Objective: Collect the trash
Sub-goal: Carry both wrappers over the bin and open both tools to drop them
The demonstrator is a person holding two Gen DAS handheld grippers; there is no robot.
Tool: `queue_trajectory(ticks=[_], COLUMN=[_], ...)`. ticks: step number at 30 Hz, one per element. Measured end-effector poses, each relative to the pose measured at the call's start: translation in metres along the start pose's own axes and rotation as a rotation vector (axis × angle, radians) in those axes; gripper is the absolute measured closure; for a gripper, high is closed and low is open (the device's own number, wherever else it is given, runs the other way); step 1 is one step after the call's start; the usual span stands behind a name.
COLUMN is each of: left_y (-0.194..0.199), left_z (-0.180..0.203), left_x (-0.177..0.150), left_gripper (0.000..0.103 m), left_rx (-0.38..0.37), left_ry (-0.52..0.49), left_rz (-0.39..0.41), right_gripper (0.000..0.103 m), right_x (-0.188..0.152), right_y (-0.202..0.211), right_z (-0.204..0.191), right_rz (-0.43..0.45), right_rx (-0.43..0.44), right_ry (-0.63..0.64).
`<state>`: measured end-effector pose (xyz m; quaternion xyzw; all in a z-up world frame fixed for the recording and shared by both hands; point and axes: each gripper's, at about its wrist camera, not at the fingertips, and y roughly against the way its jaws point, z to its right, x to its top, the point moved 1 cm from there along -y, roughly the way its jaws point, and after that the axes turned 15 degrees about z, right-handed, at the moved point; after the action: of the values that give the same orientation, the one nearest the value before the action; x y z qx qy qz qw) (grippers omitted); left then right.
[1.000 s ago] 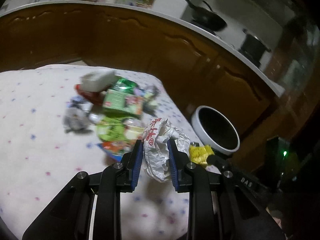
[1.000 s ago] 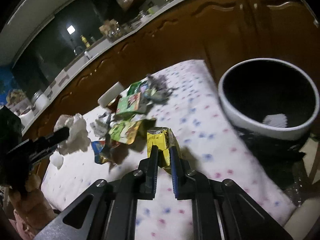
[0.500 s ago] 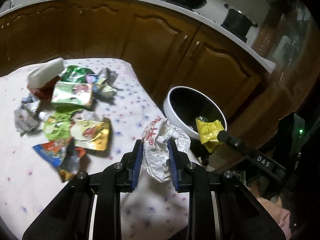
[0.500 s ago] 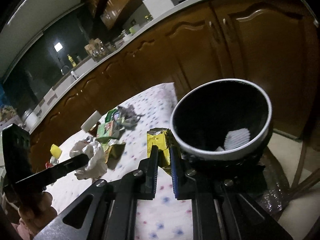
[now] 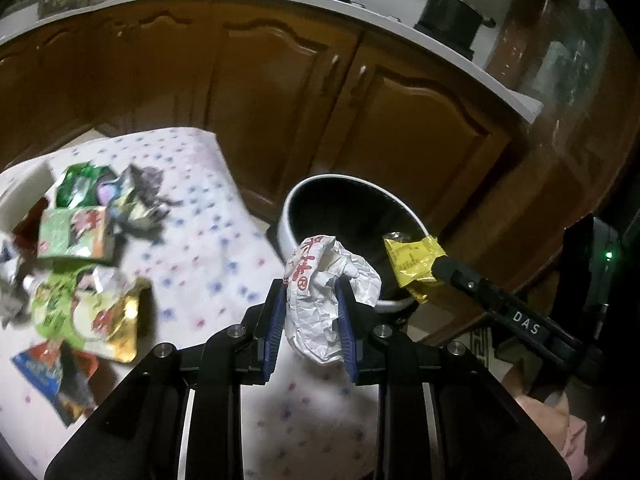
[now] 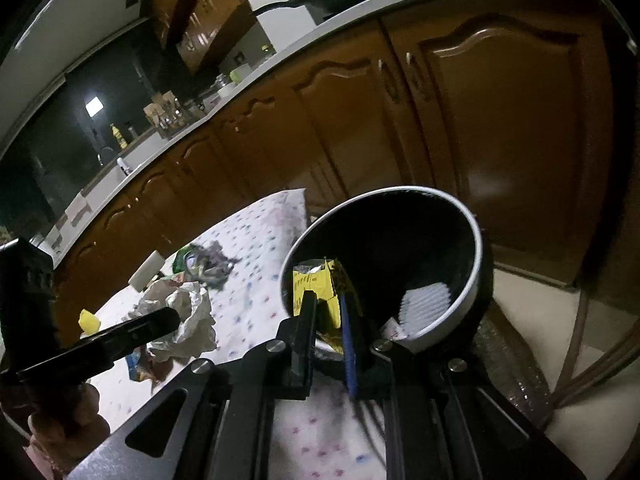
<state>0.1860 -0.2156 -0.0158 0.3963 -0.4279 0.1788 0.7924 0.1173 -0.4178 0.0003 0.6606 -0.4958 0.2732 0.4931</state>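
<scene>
We see the left tongs (image 5: 311,322) clamped on crumpled white paper (image 5: 326,300). Right tongs (image 6: 326,320) grip a yellow wrapper (image 6: 316,284) above, perhaps inside, the bin (image 6: 460,304).

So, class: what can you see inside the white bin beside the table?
Inside the bin, a white ribbed piece lies against the near wall. The yellow wrapper held by the right gripper hides part of the inside; the rest is too dark to tell.

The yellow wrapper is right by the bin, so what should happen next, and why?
Probably open the right gripper to drop it. The yellow wrapper is pinched and looks to be over the open mouth of the bin, so it should fall inside.
</scene>
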Motion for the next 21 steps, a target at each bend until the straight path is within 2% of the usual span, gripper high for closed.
queue_trajectory(ticks=[10,21], left_y=[-0.048,-0.095], left_z=[0.030,0.040], left_x=[0.017,0.020], left_gripper=[0.079,0.079], left_rx=[-0.011,-0.001], left_ry=[-0.066,-0.091], left_rz=[-0.040,-0.119], right_gripper=[0.091,0.091], right_x=[0.015,0.024], right_y=[-0.017,-0.035], right_z=[0.021,0.037], right_rz=[-0.003,-0.025], right_rx=[-0.039,-0.069], right_ry=[-0.003,0.019])
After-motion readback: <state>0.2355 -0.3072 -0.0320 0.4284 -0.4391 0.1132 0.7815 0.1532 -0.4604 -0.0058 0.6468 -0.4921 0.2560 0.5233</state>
